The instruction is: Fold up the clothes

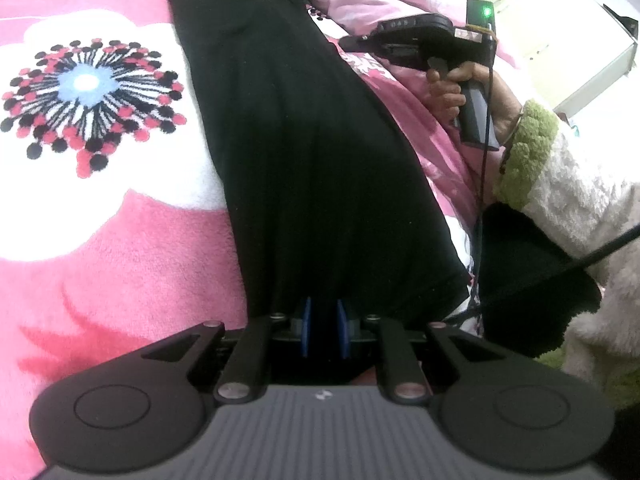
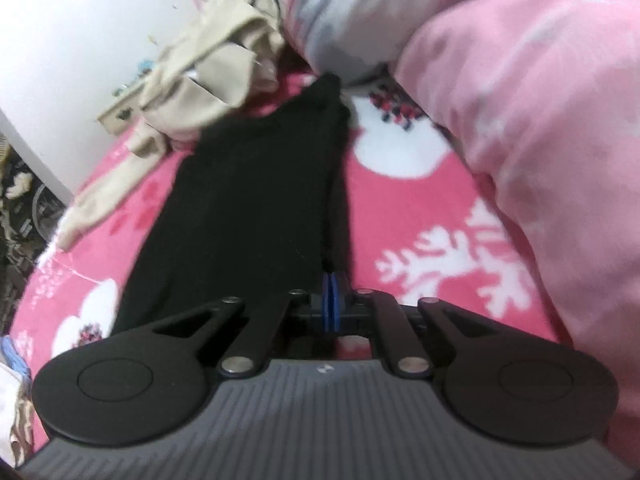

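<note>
A long black garment (image 1: 288,140) lies stretched out on a pink floral blanket (image 1: 100,240). Its near end reaches my left gripper (image 1: 324,312), whose blue pads hold the thick hem between them with a narrow gap. In the left wrist view my right gripper (image 1: 346,44) sits at the garment's far right edge, held by a hand (image 1: 448,92) in a fluffy sleeve (image 1: 560,184). In the right wrist view the right gripper (image 2: 331,280) has its pads pressed together on the edge of the black garment (image 2: 248,200), which runs away toward the top.
A puffy pink quilt (image 2: 520,100) is heaped along the right side of the blanket (image 2: 420,208). Crumpled beige clothes (image 2: 208,80) lie beyond the garment's far end near the bed's edge. A dark fuzzy cloth (image 1: 528,280) and a cable (image 1: 484,160) are beside the sleeve. A white cabinet (image 1: 560,40) stands behind.
</note>
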Available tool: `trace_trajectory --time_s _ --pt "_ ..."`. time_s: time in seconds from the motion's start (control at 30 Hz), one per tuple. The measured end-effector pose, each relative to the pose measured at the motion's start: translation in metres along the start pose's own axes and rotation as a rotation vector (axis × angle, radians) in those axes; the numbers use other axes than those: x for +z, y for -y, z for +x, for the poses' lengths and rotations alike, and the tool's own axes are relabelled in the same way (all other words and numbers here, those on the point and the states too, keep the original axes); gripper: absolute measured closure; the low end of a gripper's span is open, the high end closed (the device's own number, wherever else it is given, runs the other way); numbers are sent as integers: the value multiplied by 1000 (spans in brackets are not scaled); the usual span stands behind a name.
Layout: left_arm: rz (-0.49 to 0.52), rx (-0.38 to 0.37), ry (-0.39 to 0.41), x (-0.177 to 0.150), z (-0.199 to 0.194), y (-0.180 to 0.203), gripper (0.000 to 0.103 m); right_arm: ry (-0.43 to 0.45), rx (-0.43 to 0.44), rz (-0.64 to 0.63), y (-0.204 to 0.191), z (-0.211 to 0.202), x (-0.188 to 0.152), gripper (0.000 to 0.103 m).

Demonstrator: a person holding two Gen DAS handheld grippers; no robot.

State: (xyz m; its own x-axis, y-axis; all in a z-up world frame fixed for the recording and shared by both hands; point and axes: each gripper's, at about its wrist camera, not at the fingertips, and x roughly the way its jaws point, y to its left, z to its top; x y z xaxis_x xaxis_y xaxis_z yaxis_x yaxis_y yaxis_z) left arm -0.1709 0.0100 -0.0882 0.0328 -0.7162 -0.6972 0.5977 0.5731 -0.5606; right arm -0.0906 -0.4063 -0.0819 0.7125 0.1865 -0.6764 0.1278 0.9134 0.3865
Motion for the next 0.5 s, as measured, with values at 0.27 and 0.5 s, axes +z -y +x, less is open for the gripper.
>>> trace_trajectory --time_s 0.27,0.5 --pt "1 -1 0 -1 -7 0 87 -62 -31 -98 -14 28 1 77" --pt "-5 -10 -2 0 -13 -1 87 -74 -7 -90 -13 26 -3 93"
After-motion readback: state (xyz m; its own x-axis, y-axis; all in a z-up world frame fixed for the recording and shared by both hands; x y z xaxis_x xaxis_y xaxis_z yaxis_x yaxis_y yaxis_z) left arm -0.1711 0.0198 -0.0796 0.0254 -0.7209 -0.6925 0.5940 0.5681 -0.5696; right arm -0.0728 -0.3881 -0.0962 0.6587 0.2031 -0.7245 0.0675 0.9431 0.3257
